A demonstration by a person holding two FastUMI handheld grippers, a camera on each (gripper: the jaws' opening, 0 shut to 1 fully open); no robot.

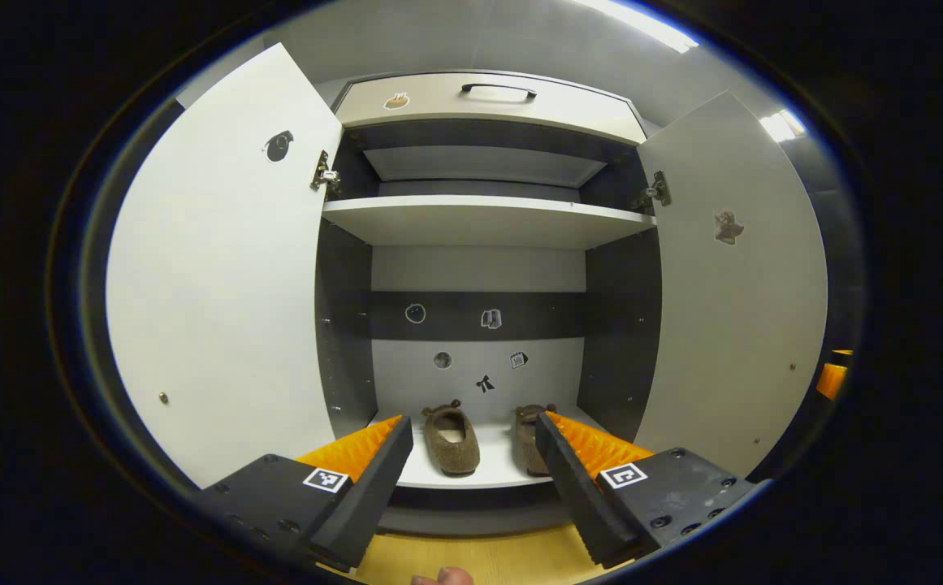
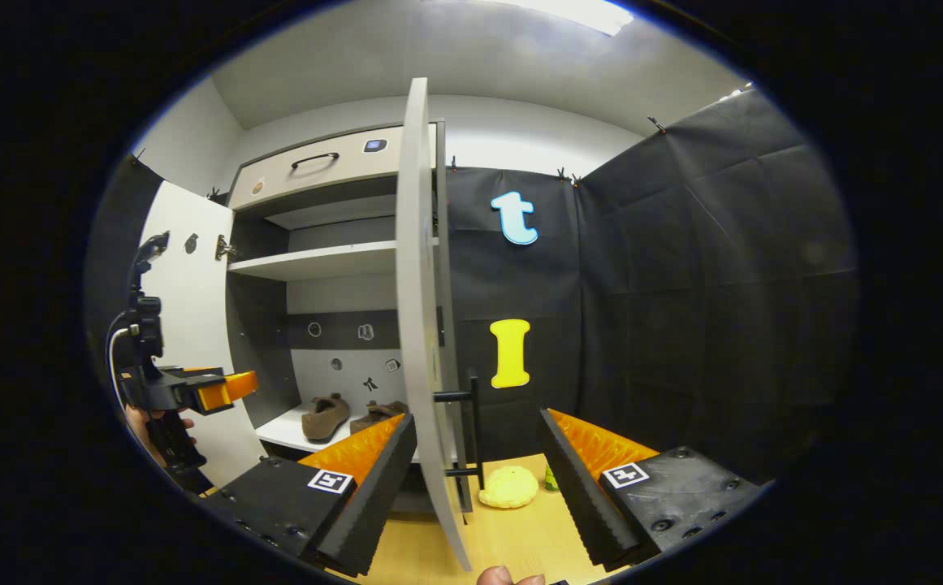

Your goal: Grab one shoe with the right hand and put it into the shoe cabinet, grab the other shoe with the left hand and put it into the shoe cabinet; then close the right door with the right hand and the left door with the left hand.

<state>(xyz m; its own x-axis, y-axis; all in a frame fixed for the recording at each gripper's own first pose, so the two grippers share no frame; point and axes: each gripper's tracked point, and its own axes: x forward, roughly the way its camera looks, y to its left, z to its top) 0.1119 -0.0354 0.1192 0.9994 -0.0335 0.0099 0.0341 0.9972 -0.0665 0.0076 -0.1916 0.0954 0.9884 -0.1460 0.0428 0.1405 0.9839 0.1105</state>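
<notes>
Shoe cabinet [image 1: 483,219], stock check: both shoes [image 1: 451,439] [image 1: 529,439] lie on its bottom shelf, placing done; my left gripper [image 1: 473,455] and right gripper [image 2: 477,459] gape empty; its right door [image 2: 421,325] and left door [image 1: 219,276] stand open, closing outstanding.

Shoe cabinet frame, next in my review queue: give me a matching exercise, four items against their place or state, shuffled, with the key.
Items
1. brown shoes
2. right door
3. yellow plush toy
4. right hand-held gripper

Places or states
A. on the wooden floor beside the cabinet
B. jaws open, straddling the door's edge
C. side by side on the bottom shelf
D. swung open, bar handle on its outer face

Pairs: 1-C, 2-D, 3-A, 4-B
</notes>
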